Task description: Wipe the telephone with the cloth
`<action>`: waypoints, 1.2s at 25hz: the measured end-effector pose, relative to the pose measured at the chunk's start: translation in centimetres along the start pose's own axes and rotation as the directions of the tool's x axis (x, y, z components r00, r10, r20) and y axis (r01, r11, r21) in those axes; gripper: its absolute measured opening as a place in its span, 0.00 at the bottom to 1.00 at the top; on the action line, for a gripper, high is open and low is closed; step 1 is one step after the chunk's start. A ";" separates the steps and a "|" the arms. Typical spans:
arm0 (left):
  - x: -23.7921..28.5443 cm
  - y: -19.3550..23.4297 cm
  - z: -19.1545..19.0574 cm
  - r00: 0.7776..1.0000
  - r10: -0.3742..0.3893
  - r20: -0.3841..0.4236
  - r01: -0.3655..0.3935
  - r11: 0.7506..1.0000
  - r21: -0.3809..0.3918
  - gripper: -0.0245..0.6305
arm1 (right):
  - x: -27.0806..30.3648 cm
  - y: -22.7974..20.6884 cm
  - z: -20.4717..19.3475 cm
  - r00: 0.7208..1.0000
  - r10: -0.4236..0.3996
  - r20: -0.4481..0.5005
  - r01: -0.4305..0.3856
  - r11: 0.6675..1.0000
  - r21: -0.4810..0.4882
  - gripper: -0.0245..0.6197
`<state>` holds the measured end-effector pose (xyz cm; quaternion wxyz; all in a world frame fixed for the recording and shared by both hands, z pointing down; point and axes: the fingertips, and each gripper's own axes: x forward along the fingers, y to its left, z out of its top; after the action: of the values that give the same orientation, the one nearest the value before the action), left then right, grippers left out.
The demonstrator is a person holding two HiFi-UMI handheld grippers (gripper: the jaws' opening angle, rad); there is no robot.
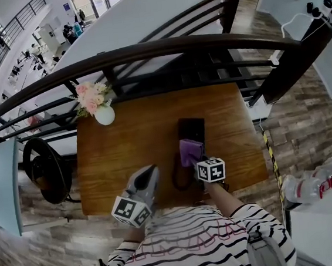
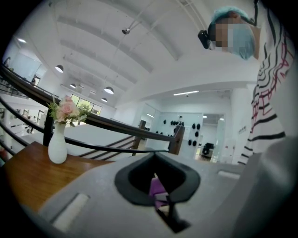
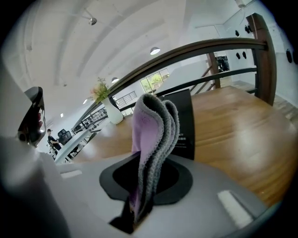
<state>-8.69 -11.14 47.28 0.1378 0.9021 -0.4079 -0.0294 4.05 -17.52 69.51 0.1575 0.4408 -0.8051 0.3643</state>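
Table: left half is bare wood, an open run from near edge to far edge. Vase of flowers blocks the far-left corner. Telephone sits right of centre. Cloth, clamped in right gripper, hangs over its near end. Cord loops on the wood between the telephone and left gripper at the near edge. Strip of bare wood to the right of the telephone. Railing closes off the far edge.
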 end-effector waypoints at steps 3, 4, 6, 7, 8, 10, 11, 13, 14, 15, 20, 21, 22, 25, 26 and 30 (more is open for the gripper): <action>1.0 -0.7 -0.1 0.999 -0.039 -0.010 0.039 0.999 -0.002 0.04 | -1.7 -2.2 -0.3 0.998 -0.052 0.018 0.051 0.998 0.032 0.12; 1.4 -1.0 -0.2 0.999 -0.053 -0.014 0.053 0.999 -0.003 0.04 | -2.3 -3.0 -0.4 0.997 -0.070 0.023 0.069 0.997 0.041 0.12; 2.1 -1.6 -0.5 0.997 -0.081 -0.022 0.080 0.997 -0.005 0.04 | -3.5 -4.4 -0.6 0.994 -0.105 0.032 0.103 0.993 0.059 0.12; 2.4 -2.0 -0.6 0.995 -0.094 -0.025 0.094 0.996 -0.006 0.04 | -4.1 -5.1 -0.7 0.992 -0.120 0.037 0.118 0.991 0.065 0.12; 2.8 -2.3 -0.8 0.994 -0.107 -0.029 0.107 0.994 -0.006 0.04 | -4.6 -5.7 -0.7 0.990 -0.135 0.041 0.132 0.989 0.071 0.12; 3.5 -3.0 -1.1 0.991 -0.132 -0.034 0.132 0.991 -0.003 0.04 | -5.5 -6.9 -0.8 0.986 -0.159 0.049 0.155 0.985 0.081 0.12; 3.8 -3.3 -1.2 0.989 -0.142 -0.037 0.142 0.990 -0.004 0.04 | -6.0 -7.3 -0.9 0.984 -0.169 0.053 0.164 0.983 0.087 0.12; 4.3 -3.8 -1.2 0.986 -0.161 -0.042 0.161 0.987 -0.007 0.04 | -6.6 -8.0 -0.9 0.981 -0.184 0.057 0.178 0.979 0.098 0.12; 4.5 -4.0 -1.3 0.985 -0.169 -0.045 0.169 0.986 -0.007 0.04 | -6.9 -8.1 -1.0 0.980 -0.190 0.058 0.183 0.978 0.102 0.12; 4.7 -4.2 -1.3 0.983 -0.177 -0.047 0.177 0.984 -0.006 0.04 | -7.1 -8.3 -1.0 0.979 -0.194 0.059 0.188 0.976 0.106 0.12; 5.3 -4.9 -1.4 0.980 -0.195 -0.043 0.194 0.981 -0.005 0.04 | -7.6 -8.4 -1.0 0.979 -0.190 0.070 0.181 0.976 0.117 0.12; 5.3 -5.0 -1.3 0.980 -0.195 -0.042 0.195 0.981 -0.004 0.04 | -7.6 -8.3 -0.8 0.980 -0.186 0.075 0.176 0.977 0.118 0.12; 5.4 -4.9 -1.2 0.980 -0.195 -0.041 0.195 0.981 -0.003 0.04 | -7.7 -8.1 -0.5 0.980 -0.180 0.081 0.170 0.978 0.118 0.12; 5.0 -4.7 -1.0 0.981 -0.191 -0.036 0.191 0.982 -0.003 0.04 | -8.1 -6.9 0.5 0.981 -0.156 0.115 0.142 0.982 0.120 0.12; 4.8 -4.7 -0.9 0.981 -0.191 -0.034 0.191 0.982 -0.003 0.04 | -8.4 -6.4 0.8 0.980 -0.149 0.130 0.134 0.984 0.120 0.12; 4.1 -4.6 -0.5 0.981 -0.193 -0.026 0.193 0.981 0.000 0.04 | -10.2 -4.3 2.7 0.971 -0.127 0.204 0.105 0.988 0.113 0.12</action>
<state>-2.56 -11.16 46.78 0.1387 0.9379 -0.3166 -0.0303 13.47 -14.89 63.74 0.0699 0.5307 -0.7706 0.3458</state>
